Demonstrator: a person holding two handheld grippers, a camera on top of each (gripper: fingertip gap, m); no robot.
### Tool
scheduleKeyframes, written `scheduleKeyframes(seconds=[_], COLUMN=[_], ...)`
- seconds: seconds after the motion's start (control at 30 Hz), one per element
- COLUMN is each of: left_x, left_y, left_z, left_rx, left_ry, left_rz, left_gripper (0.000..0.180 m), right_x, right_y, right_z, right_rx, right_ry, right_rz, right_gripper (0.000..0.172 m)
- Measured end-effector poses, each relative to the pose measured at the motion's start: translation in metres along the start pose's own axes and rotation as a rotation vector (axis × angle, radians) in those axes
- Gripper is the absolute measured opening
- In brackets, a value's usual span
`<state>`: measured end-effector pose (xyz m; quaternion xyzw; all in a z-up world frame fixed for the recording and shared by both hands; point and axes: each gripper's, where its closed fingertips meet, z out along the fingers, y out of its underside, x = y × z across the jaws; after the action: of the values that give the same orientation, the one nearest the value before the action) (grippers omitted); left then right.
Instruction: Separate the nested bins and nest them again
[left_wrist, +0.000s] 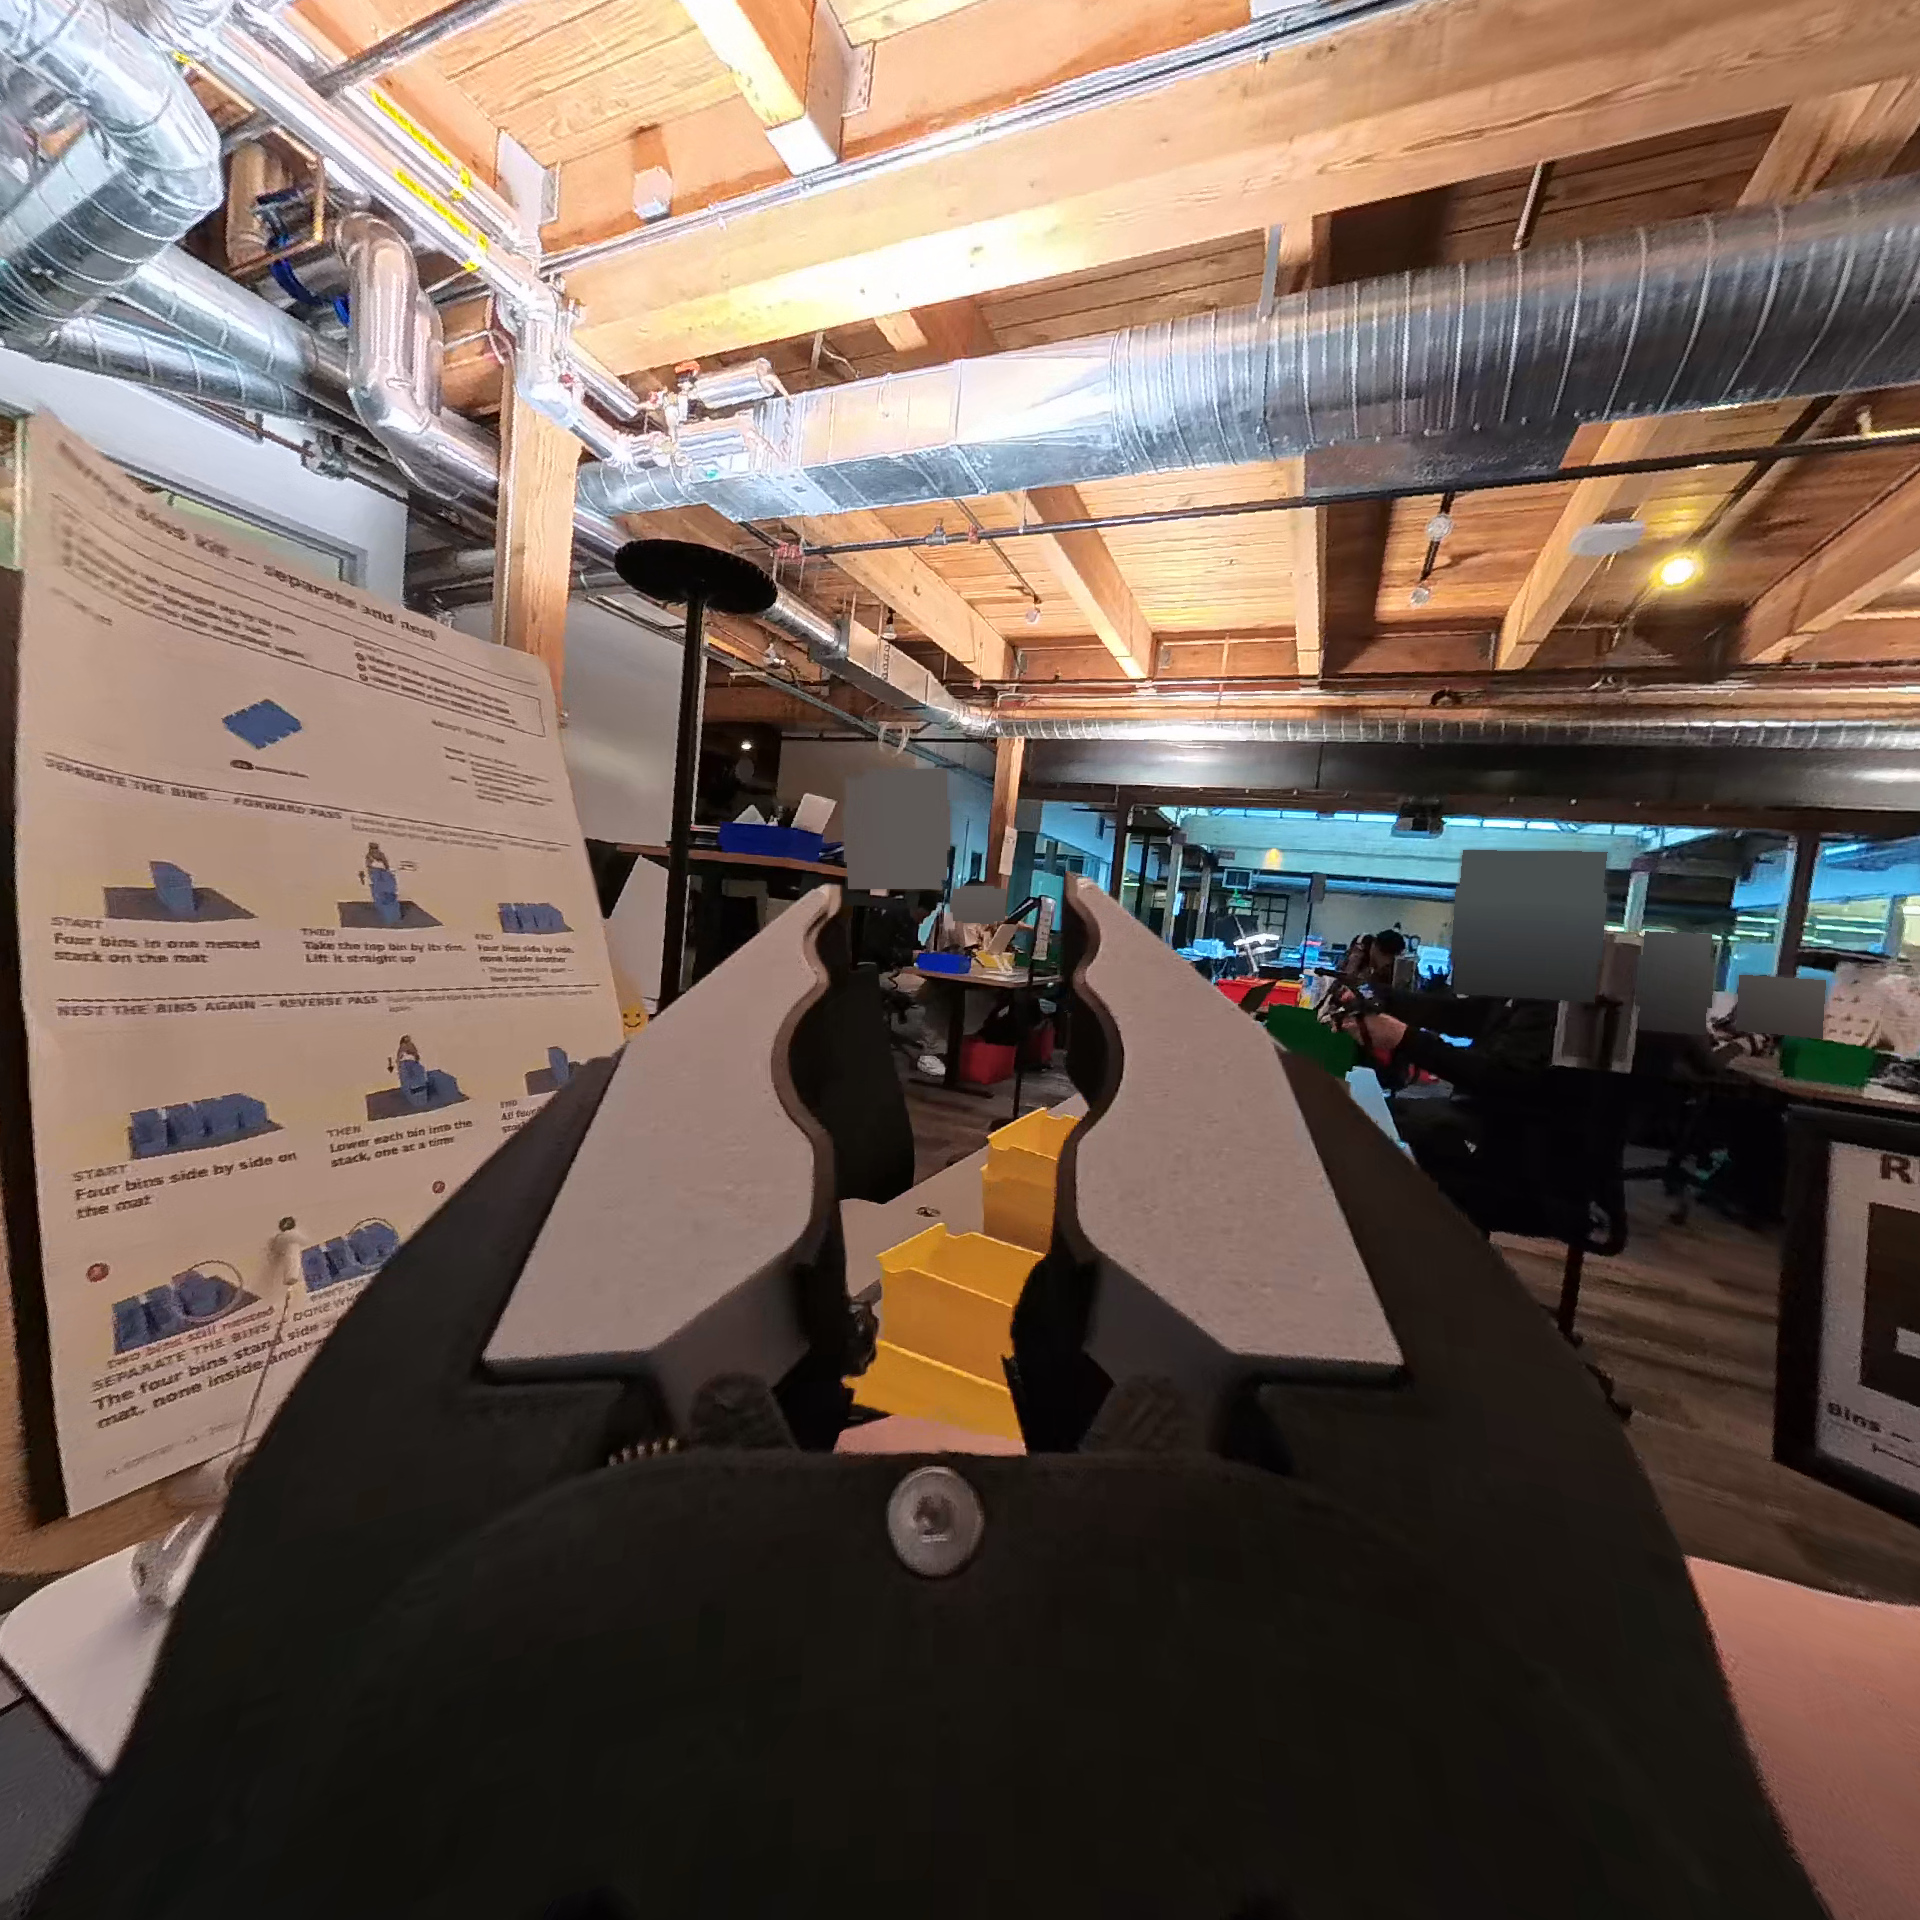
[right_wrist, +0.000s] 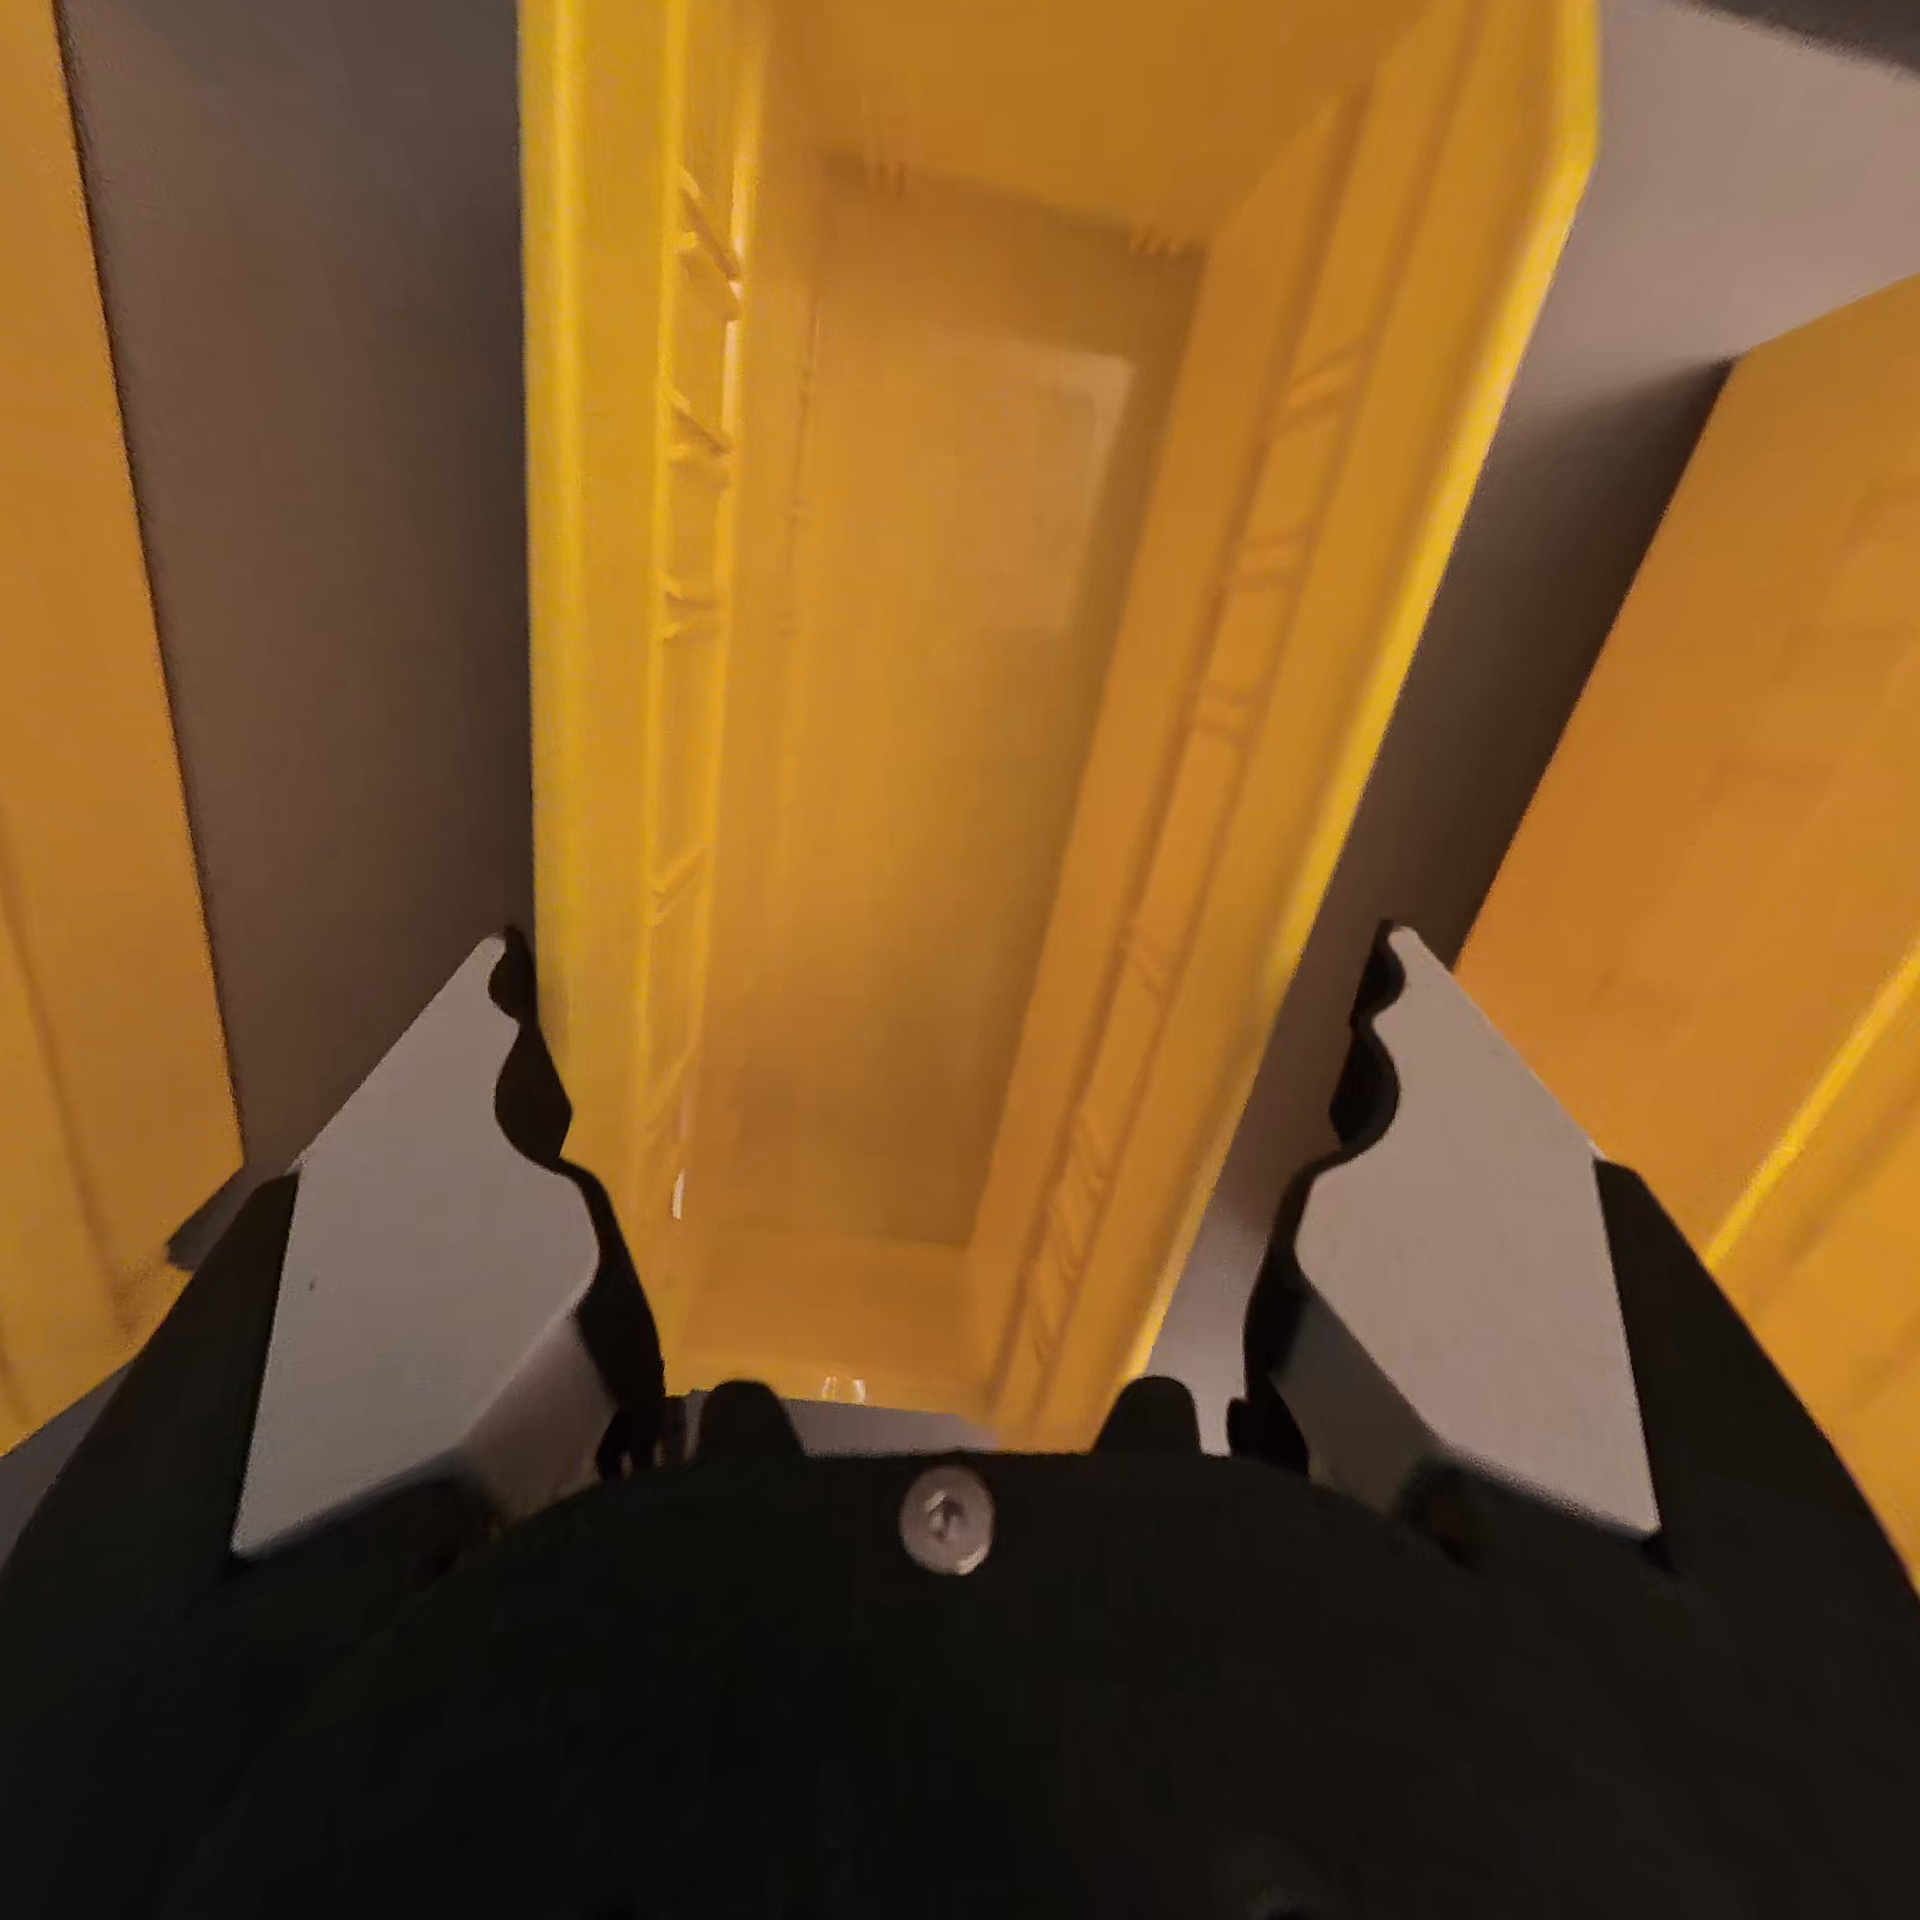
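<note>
While the right gripper (right_wrist: 945, 997) hangs over the middle yellow bin (right_wrist: 966, 727) with its jaws spread wide, nothing is held: the left finger (right_wrist: 416, 1195) sits just beside the bin's left wall, the right finger (right_wrist: 1475, 1195) stands apart from the right wall with grey surface showing between.

Handling, my read: thin-walled hard plastic, so light and stiff, smooth enough to slip. The ribbed ledge under the rim looks like the better place to bite. Best hold is across the two long walls near the top, squeezing gently so the walls don't bow. Bin is open side up and empty inside.

Location: it stands on the grey table (right_wrist: 332, 520) between two more yellow bins, one at left (right_wrist: 73, 727), one at right (right_wrist: 1714, 779), each apart from it. So the bins in this view are separated, not nested.

Left gripper (left_wrist: 956, 904) is raised and pointing out into the room, jaws partly apart, nothing between the tips. Below it two yellow bins (left_wrist: 956, 1320) show on the table.

Obstacles: the neighbour on the right sits near the right finger, so a wide-open approach may clip it. Instruction sheet (left_wrist: 301, 987) stands at left, a framed sign (left_wrist: 1860, 1320) at right, both clear of the bins.
</note>
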<state>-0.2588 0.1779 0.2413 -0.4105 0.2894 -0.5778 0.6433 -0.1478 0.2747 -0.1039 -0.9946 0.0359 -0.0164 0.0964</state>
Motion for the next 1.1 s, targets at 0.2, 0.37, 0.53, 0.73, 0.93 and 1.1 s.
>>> scheduleKeyframes(seconds=[0.2, 0.37, 0.53, 0.73, 0.93, 1.1], left_x=[-0.007, -0.005, -0.003, -0.003, -0.004, -0.007], left_y=[-0.004, -0.006, -0.004, -0.001, -0.002, -0.005], left_z=[-0.007, -0.008, -0.006, -0.003, -0.004, -0.008], left_rx=[0.011, 0.015, 0.007, -0.002, -0.001, 0.011], left_ry=[-0.019, -0.016, -0.010, -0.009, -0.014, -0.023], left_rz=[-0.018, -0.017, -0.022, -0.026, -0.032, -0.032], left_gripper=[0.038, 0.038, 0.038, 0.038, 0.038, 0.038], right_x=[-0.001, 0.006, 0.012, 0.015, 0.040, 0.097], right_y=[0.003, 0.010, 0.014, 0.015, 0.008, 0.004], right_z=[-0.001, -0.004, -0.012, -0.053, -0.124, -0.159], right_rx=[-0.045, -0.093, -0.102, -0.095, -0.041, 0.023], right_ry=[-0.073, -0.081, -0.095, -0.136, -0.186, -0.145], right_rz=[-0.004, -0.033, -0.057, -0.113, -0.138, -0.073], right_gripper=[0.123, 0.112, 0.110, 0.110, 0.112, 0.113])
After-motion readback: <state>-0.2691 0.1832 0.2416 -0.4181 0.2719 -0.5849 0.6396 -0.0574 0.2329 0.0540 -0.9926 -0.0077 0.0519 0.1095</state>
